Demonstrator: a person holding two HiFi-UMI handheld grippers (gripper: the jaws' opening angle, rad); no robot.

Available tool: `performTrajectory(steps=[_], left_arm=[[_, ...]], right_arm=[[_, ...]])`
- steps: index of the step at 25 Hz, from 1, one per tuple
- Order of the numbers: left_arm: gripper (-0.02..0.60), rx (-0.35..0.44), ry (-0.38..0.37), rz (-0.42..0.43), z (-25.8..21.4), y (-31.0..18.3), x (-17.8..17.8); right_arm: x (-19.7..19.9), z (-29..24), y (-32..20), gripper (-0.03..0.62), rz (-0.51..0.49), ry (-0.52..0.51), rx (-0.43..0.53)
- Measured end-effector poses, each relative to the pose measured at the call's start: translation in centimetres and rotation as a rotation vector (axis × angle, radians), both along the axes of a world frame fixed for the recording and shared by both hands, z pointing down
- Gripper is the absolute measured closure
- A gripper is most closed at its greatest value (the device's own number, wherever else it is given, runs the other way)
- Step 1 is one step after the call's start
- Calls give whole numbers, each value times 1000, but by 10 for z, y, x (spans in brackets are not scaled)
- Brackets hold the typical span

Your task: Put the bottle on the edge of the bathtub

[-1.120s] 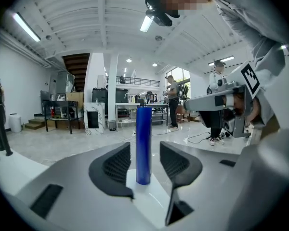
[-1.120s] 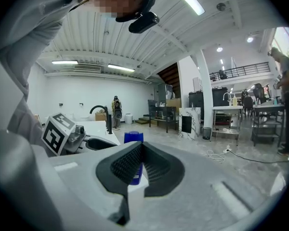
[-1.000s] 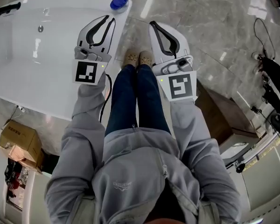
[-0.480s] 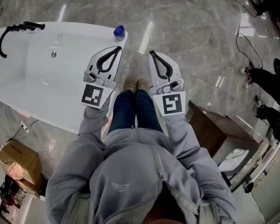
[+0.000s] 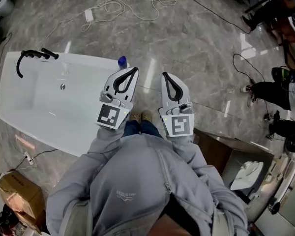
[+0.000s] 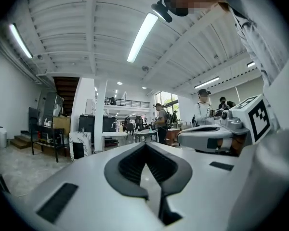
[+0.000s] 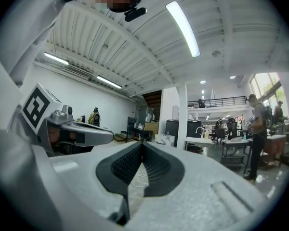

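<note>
A white bathtub (image 5: 88,59) lies at the left of the head view. A bottle with a blue cap (image 5: 122,61) stands on the tub's rim at its right corner, free of both grippers. My left gripper (image 5: 134,70) hovers just right of the bottle, shut, with nothing between its jaws. Beside it my right gripper (image 5: 164,75) is also shut and empty. In both gripper views the jaws point out into the room, the left gripper (image 6: 145,144) and the right gripper (image 7: 142,143) with their tips together; the bottle and tub are out of sight there.
A black faucet (image 5: 32,54) stands at the tub's far left end. White cables (image 5: 123,6) lie on the marble floor beyond. A cardboard box (image 5: 17,195) sits at lower left, a brown cabinet (image 5: 221,154) at right. The person's feet (image 5: 140,116) stand beside the tub.
The head view has pulled back and shows more floor. Both grippers have drawn away from the tub's rim and stay close together. The bottle stays on the rim.
</note>
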State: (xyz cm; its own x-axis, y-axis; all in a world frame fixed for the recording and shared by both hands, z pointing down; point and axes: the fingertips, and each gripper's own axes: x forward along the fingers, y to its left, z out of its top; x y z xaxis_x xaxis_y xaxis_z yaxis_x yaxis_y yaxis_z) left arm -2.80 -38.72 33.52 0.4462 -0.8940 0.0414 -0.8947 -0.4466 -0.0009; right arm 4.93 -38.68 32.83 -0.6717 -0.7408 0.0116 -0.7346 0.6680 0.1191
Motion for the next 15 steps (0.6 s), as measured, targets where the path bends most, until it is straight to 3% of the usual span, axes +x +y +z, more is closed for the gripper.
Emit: performTrajectory(steps=[9, 15], left_arm=[[575, 51, 21, 0, -59, 13, 51], [575, 32, 18, -12, -59, 22, 68]], right_arm=[[67, -47, 14, 591, 217, -10, -5], [91, -55, 17, 591, 269, -8, 11]])
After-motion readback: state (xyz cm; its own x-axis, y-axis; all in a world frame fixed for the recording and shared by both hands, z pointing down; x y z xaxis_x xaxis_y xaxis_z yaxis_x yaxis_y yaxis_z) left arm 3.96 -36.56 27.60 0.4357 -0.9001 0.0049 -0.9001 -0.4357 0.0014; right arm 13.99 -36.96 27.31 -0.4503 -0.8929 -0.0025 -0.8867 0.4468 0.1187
